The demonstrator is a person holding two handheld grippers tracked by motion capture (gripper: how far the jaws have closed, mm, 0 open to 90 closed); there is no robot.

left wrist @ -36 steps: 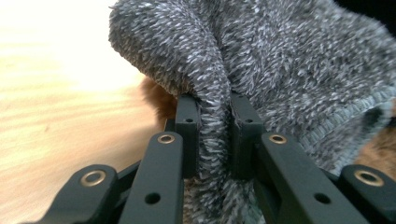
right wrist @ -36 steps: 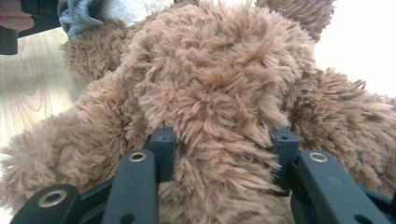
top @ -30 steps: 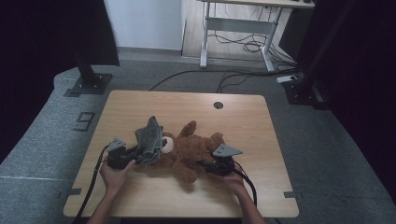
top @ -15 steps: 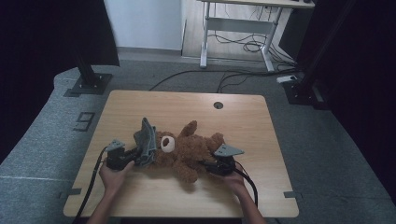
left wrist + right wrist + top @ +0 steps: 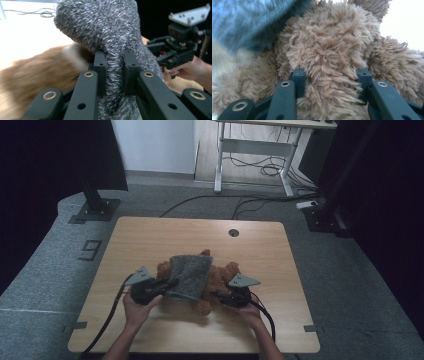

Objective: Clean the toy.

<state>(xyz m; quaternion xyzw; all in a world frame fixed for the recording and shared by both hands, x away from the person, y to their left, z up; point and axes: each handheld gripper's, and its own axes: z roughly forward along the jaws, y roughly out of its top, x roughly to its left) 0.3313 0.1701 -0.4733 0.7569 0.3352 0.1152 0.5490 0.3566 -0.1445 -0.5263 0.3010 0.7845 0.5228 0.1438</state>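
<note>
Now cloth (image 5: 110, 45) pinched in left hand-held gripper (image 5: 113, 72).

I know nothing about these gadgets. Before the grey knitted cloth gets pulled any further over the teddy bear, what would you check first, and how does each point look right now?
1. Left gripper has a firm hold on the grey cloth: ok, its jaws pinch a fold of it.
2. Right gripper holds the teddy bear: ok, its jaws press into the fur on both sides.
3. Cloth lies over the bear: ok, it drapes across the middle.
4. Cloth opening lined up with the bear: cannot tell.
5. Bear rests on the table, away from the edges: ok.
6. Cables free of the bear: ok, they trail back toward the person.
</note>
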